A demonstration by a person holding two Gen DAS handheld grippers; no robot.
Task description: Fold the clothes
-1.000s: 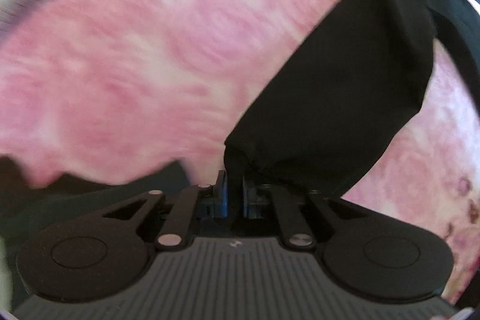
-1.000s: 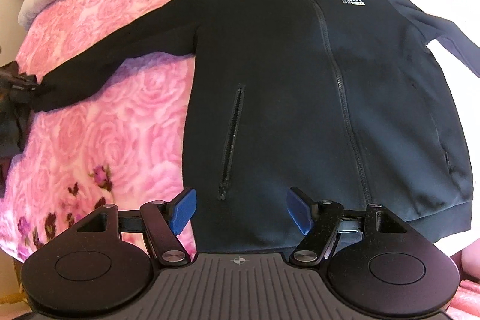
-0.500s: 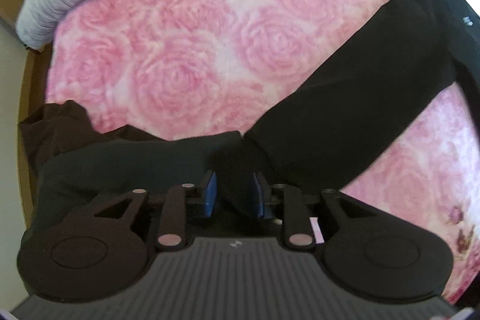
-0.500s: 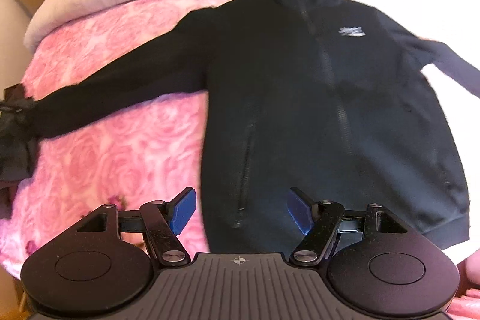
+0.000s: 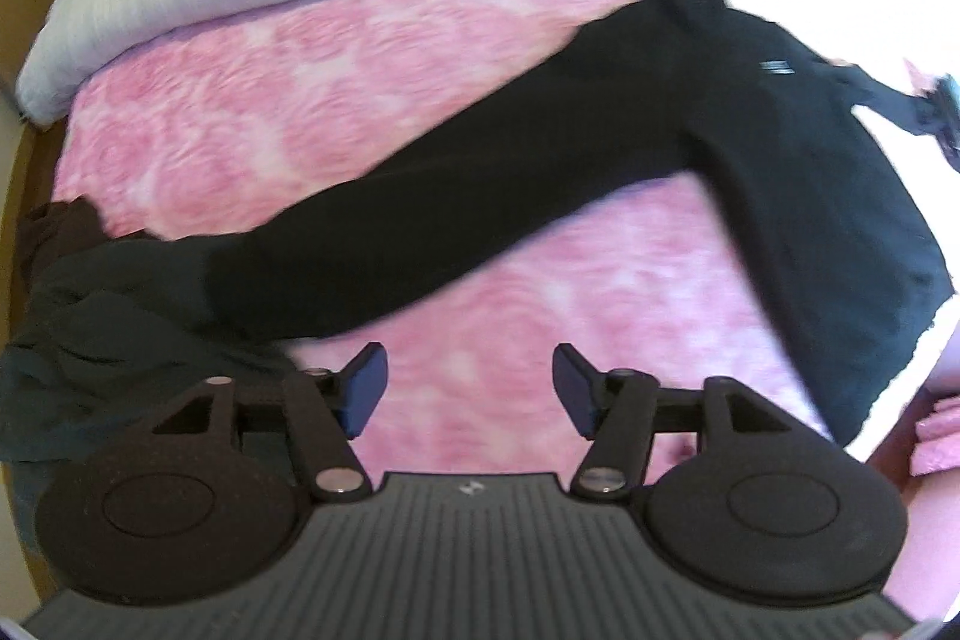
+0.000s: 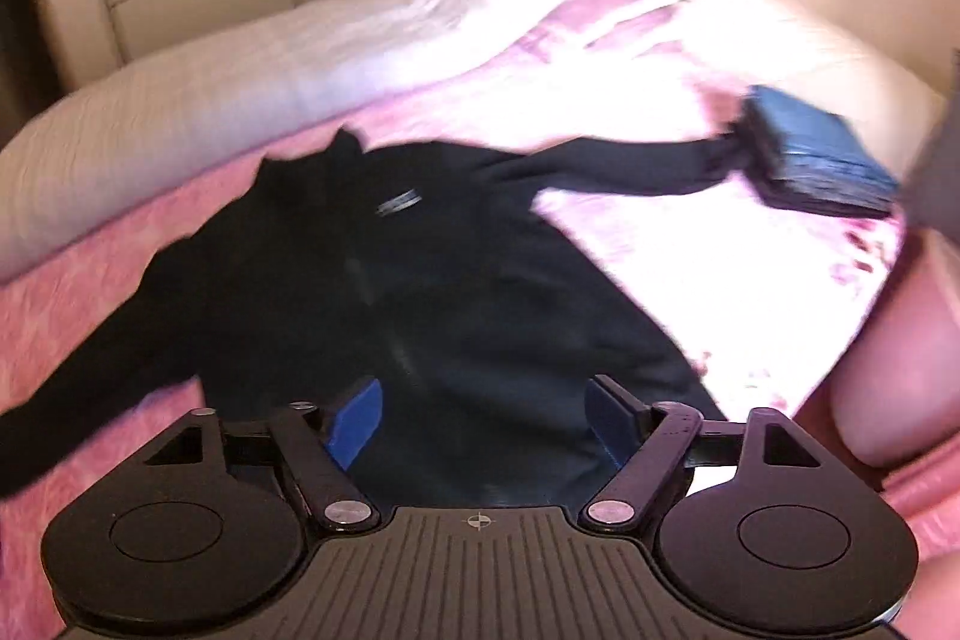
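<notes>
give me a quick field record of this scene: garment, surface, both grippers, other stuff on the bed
garment: black zip jacket, spread flat, sleeves out to both sides
surface: pink rose-print bedspread
left gripper: jaws opening, nothing between them
right gripper: jaws opening, above the jacket hem, nothing held
other: dark clothes heap at one sleeve end; folded dark blue item by the other cuff

Open pink bedspread [image 5: 252, 112] lies above and below the black jacket's [image 5: 798, 196] outstretched sleeve [image 5: 456, 220]. A dark clothes heap [image 5: 90, 340] crowds the bed's left edge; a folded dark stack [image 6: 810, 154] blocks the far sleeve end.
</notes>
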